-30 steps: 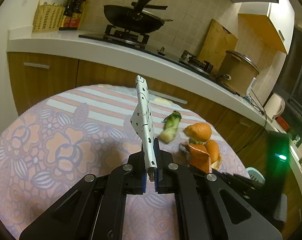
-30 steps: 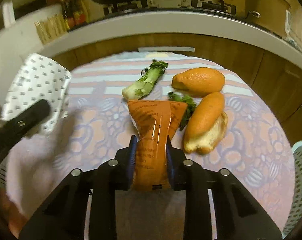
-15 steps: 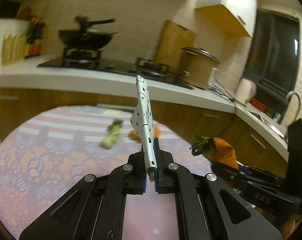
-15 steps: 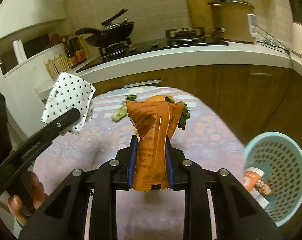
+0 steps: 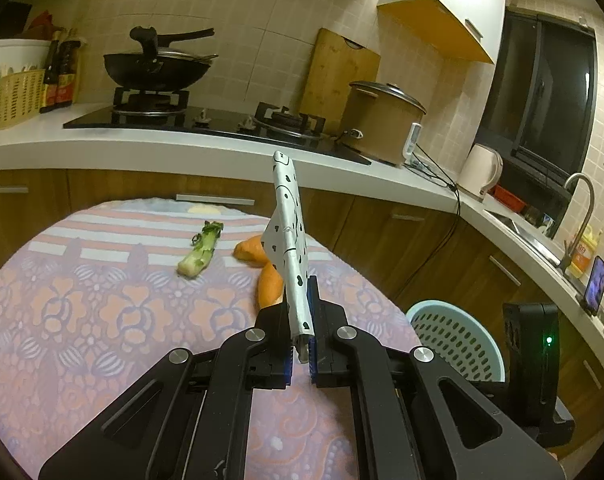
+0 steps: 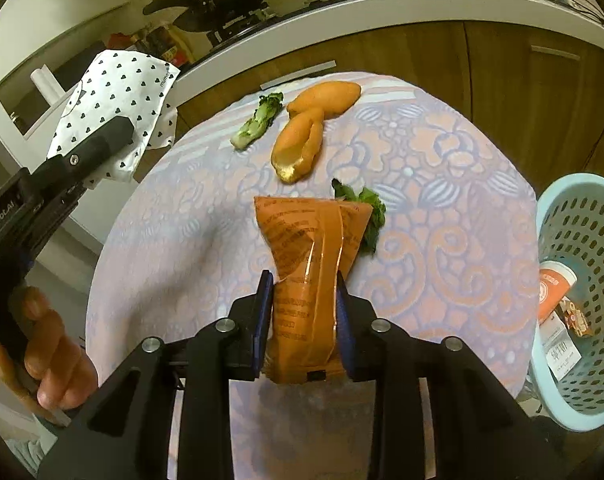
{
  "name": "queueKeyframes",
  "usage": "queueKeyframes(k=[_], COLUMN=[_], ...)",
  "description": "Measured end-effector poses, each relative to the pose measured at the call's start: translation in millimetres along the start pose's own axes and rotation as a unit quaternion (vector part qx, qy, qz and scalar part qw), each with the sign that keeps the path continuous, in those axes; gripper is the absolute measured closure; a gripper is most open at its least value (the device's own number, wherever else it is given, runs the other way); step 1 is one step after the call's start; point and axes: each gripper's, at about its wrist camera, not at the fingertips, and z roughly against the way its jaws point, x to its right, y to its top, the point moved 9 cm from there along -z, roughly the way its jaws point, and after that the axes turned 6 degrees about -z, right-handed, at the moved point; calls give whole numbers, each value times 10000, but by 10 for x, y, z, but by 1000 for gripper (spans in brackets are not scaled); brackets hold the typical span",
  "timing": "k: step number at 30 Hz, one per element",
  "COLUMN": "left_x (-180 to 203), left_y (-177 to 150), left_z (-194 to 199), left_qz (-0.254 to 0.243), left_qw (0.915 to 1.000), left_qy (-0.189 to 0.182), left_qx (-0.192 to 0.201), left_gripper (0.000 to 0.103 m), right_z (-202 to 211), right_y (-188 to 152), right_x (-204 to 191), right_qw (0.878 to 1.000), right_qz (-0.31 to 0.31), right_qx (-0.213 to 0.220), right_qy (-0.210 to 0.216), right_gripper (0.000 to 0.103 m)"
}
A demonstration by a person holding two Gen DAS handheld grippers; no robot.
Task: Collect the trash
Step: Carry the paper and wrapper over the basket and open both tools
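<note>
Heart-dotted white wrapper (image 5: 289,256) upright; crumpled orange packet (image 6: 308,268) above tablecloth; peels, greens lying there

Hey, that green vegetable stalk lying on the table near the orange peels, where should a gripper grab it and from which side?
Probably at the thick pale base of the vegetable stalk, coming from above with the jaws across its width. It lies flat on the tablecloth, long and narrow, and the base looks firmer than the frayed leafy tip. The orange peel lies apart on one side, so there is room to close.

Left tongs (image 5: 300,344) clamped shut; right tongs (image 6: 304,320) just opening, wrapper between.
</note>
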Motion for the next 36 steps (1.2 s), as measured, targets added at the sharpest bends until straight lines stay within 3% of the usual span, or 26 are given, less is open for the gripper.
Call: queueKeyframes(k=[8,15,20,27,36], left_x=[38,238,627,1366,2174], left_y=[-66,-8,102,127,-62], left_z=[23,8,-76,-481,-1061], left_qz=[19,-117,-396,-681,-1093], left_qw=[10000,9997,9981,9920,9810], left_qy=[-64,-226,-470,-948,-1272], left_qx=[-23,-39,-73,-489,-978], left_gripper=[99,99,99,99,99], right_z=[141,630,1092,1651,1668], right_y=[-189,-39,159,334,348], right_x=[52,171,466,1073,1913], right_qw=[9994,9944,9842,9670,9621], right_qz=[289,379,283,-83,-641], right_qx=[25,759,1318,1922,1816], right_qy=[-174,-635,-1146,-1672,-1930], right_gripper=[76,80,80,80,80])
